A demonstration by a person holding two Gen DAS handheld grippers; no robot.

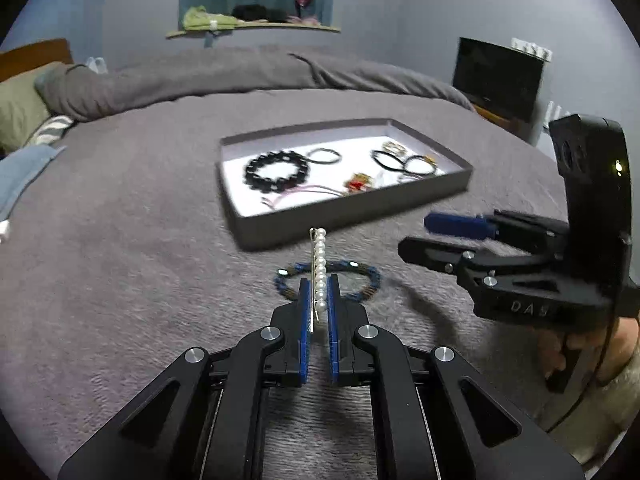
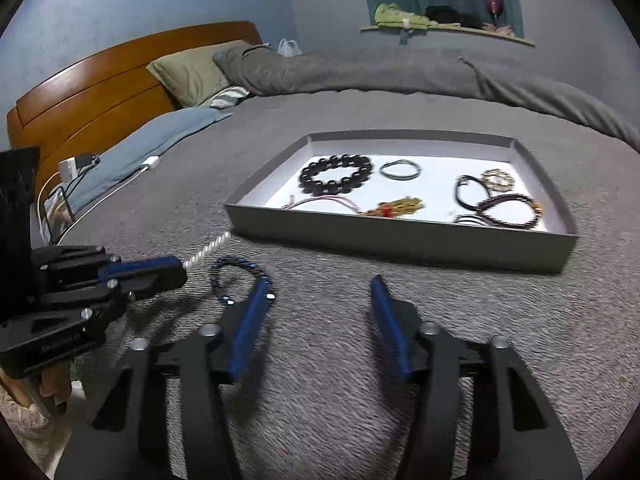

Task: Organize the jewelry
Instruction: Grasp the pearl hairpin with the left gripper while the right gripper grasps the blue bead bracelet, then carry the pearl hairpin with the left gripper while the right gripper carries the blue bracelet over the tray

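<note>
Left tool is pinching a pearl clip; right tool is hanging spread. Tray at twelve o'clock is holding most jewelry; blue bracelet is waiting on the bed.

My bed is spread with a grey blanket, bunched into a ridge along its far side. A wooden headboard stands behind an olive pillow and a blue pillow. A white charger and cable lie on the blue one. A dark screen stands beyond the bed, and a wall shelf holds green cloth.
</note>
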